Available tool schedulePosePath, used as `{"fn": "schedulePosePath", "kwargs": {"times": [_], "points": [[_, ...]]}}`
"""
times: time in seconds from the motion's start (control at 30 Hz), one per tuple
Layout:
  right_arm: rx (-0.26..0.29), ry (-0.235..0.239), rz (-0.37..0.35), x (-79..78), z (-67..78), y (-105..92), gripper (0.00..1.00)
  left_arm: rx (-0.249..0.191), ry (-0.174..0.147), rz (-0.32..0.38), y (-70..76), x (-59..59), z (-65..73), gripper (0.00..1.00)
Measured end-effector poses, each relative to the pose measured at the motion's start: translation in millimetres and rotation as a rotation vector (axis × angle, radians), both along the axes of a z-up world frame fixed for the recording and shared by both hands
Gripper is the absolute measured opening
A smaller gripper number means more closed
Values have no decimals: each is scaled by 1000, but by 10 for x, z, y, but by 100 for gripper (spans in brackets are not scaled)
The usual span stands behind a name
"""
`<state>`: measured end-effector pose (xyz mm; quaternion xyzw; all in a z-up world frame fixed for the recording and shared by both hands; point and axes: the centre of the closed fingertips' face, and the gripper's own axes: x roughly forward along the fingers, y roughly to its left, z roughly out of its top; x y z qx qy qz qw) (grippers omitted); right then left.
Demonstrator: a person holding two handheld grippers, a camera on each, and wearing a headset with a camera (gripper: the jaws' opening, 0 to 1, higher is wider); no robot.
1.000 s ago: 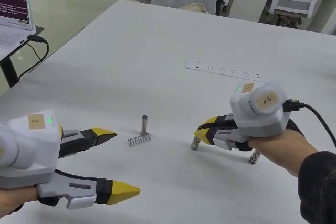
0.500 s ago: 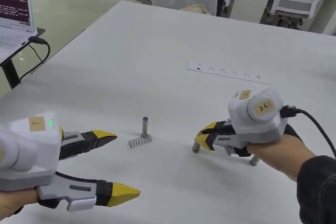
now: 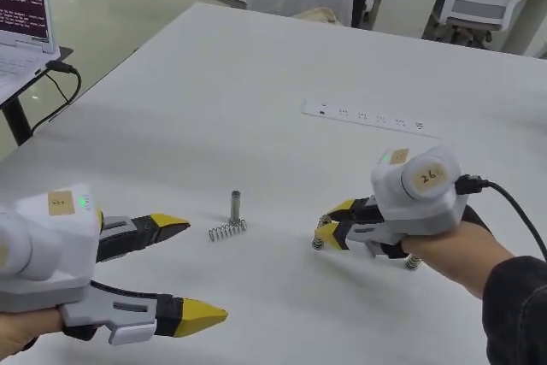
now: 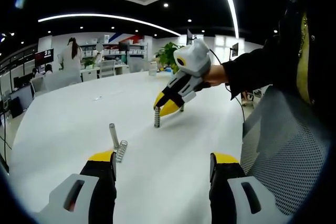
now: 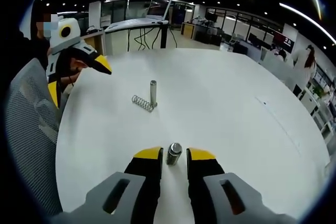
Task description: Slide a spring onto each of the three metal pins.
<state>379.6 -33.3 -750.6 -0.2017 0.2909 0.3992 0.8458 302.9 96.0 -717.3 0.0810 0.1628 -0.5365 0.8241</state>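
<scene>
White worktop in an open-plan office. Power strip lies at far right, laptop on a side stand at far left.

Findings:
1. Right gripper: jaws nearly together, bracketing an upright sprung pin. A thin gap shows on each side, so it looks like no grip on it.
2. Second sprung pin stands just right of the first, partly behind the right hand.
3. Bare pin is upright approx. mid-table, left of the right gripper and well apart from it. Loose spring lies on its side at the pin's foot. Cannot tell whether it touches the base or sits just beside it.
4. Left gripper: jaws spread wide, nothing btwn them. It sits near left, aimed toward the bare pin but apart from it.

Assessment: two of three pins appear fitted. Step in hand looks like finishing at the first sprung pin.

Next move req'd, in my judgement: take the loose spring w/ a light pinch across its coils, turn it upright, line its bore over the bare pin's top and lower it. The pin may tip if knocked, so the other gripper could steady it.
</scene>
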Motion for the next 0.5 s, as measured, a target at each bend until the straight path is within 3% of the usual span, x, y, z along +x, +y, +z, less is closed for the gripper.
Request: {"fn": "schedulePosePath", "kwargs": {"times": [0.5], "points": [[42, -52, -15, -48, 260, 16, 26, 9, 2, 7, 9, 74, -54, 66]]}}
